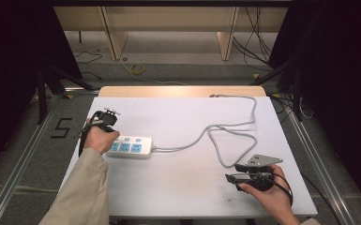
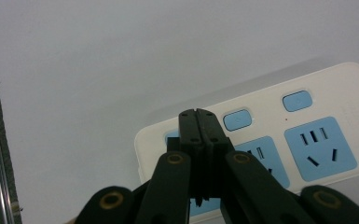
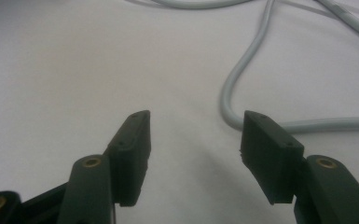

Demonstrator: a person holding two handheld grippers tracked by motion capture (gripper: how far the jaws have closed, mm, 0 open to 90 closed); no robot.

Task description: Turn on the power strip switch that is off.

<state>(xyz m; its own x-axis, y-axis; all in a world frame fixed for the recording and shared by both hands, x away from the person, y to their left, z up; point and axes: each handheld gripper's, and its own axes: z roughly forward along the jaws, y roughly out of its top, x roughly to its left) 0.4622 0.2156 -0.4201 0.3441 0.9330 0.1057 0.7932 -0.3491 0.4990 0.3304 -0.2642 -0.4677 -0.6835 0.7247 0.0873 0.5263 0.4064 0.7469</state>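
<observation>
The smooth white plastic power strip (image 1: 130, 147) with rounded corners and blue sockets lies near the left edge of the matte white table (image 1: 178, 187). The left gripper (image 2: 198, 116), its jaws pressed together and empty, sits over it. The right gripper (image 3: 193, 140) gapes, empty, beside the glossy grey cable (image 3: 242, 70)

Floor marking: a dark "5" (image 1: 62, 127) stands on the grey floor (image 1: 28, 140) left of the table.
Power strip (image 1: 130, 146): no legible text.
</observation>
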